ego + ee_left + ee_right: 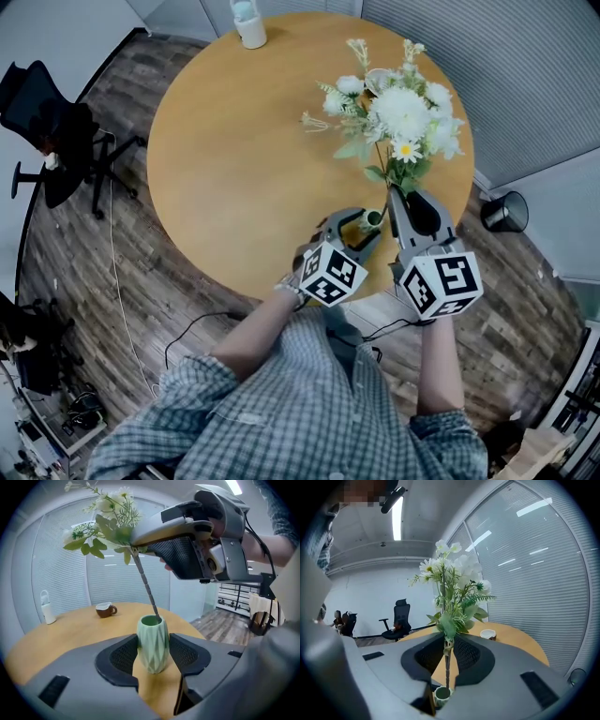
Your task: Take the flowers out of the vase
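Observation:
A pale green faceted vase [152, 641] stands near the front edge of the round wooden table [234, 159]. My left gripper [153, 654] is shut on it, one pad pressed against each side. A bunch of white flowers with green leaves [400, 114] rises from the vase [373, 218] on a thin stem [146, 588]. My right gripper [447, 651] is shut on that stem [447, 667] just under the leaves, above the vase [442, 694]. The stem's lower end still sits in the vase mouth. In the head view the right gripper [399, 197] is beside the left gripper [364, 228].
A brown and white cup [105, 609] sits further back on the table, and a white bottle [248, 24] stands at its far edge. A black office chair [56, 131] is left of the table; a black bin [506, 212] is on the floor at right.

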Action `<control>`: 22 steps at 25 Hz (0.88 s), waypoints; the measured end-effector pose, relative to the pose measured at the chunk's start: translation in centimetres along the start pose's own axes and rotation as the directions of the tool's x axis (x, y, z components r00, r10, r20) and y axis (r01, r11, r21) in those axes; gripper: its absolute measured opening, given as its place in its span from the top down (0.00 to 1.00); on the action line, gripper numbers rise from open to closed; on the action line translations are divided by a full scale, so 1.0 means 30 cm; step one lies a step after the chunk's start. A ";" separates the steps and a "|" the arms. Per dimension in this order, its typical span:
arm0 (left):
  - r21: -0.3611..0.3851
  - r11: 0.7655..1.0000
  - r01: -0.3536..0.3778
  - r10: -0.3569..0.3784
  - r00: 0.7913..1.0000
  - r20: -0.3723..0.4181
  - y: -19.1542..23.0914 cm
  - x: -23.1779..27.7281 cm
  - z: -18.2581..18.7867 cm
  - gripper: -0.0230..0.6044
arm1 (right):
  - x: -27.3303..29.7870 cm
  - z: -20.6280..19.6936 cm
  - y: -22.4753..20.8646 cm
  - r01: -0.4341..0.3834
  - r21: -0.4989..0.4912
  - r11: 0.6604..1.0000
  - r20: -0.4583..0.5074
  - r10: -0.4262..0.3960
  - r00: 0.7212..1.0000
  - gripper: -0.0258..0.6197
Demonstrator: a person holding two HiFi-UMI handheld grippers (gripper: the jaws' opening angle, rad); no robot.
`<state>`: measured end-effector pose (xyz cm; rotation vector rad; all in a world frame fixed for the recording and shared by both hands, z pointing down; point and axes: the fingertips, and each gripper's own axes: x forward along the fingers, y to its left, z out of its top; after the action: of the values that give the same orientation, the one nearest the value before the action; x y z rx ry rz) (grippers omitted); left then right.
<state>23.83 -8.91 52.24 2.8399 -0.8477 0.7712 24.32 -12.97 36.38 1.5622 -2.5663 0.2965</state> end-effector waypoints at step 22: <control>-0.004 1.000 -0.002 0.002 1.000 0.000 0.008 0.007 0.010 0.61 | -0.041 -0.005 -0.150 0.088 -0.027 0.996 -0.053 -0.089 0.995 0.93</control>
<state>23.97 -9.28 52.06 2.8365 -0.8511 0.7691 28.88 -13.90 36.73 1.6301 -2.4425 0.2927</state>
